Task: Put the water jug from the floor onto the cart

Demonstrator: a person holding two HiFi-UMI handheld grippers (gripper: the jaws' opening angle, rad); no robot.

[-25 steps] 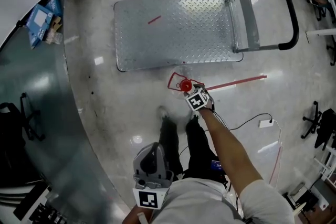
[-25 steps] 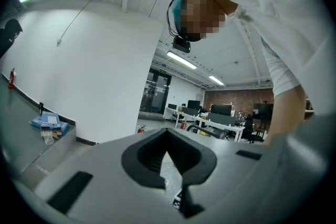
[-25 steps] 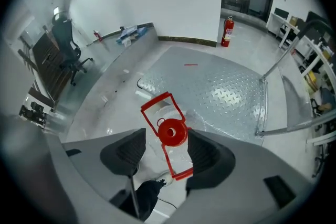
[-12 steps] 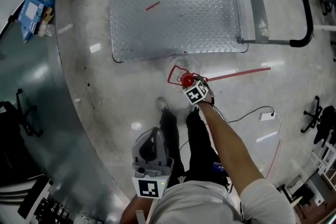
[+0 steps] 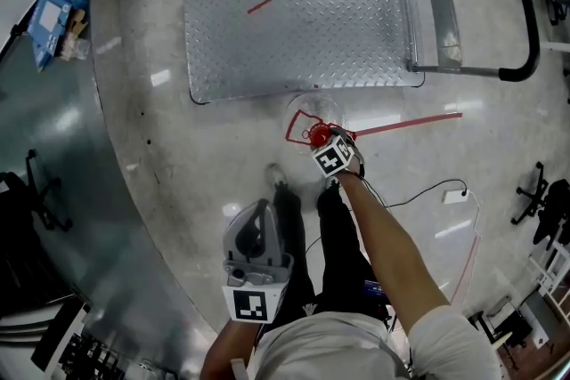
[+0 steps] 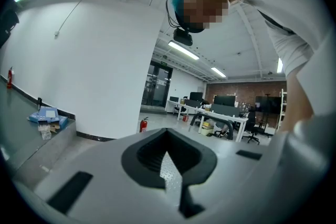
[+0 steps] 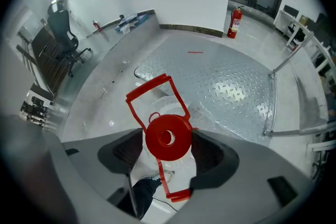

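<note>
**Head view.** The cart [image 5: 294, 22], a diamond-plate platform with its push handle [image 5: 525, 31] at the right, stood on the floor [image 5: 196, 156]. The water jug [image 5: 309, 120], clear-bodied with a red cap [image 5: 317, 136], stood upright on the floor just beside the cart's near edge and not on the deck. The right gripper [image 5: 325, 147] pointed steeply down over the jug's top. The left gripper [image 5: 261, 211] was well apart from the jug, near the person's legs [image 5: 298, 236]. A red tape line [image 5: 410, 122] ran across the floor from beside the jug. A curved grey table [image 5: 62, 156] at the left carried a blue box [image 5: 49, 18].

**Left gripper view.** The left gripper [image 6: 168, 147] had its jaws pressed together apart from a thin slit, with nothing between them. A strip of diamond plate showed through the slit. A fire extinguisher [image 6: 143, 124] stood by the white wall.

**Right gripper view.** The right gripper [image 7: 168, 150] had its jaws spread wide, having just been opening. The jug's red cap [image 7: 168, 136] sat between them, with one pad on either side. Whether the pads touched the cap could not be established. The jug's red carry handle [image 7: 152, 93] stood raised on the side toward the cart's deck [image 7: 226, 81]. The jug stood on the floor short of that deck.
</note>
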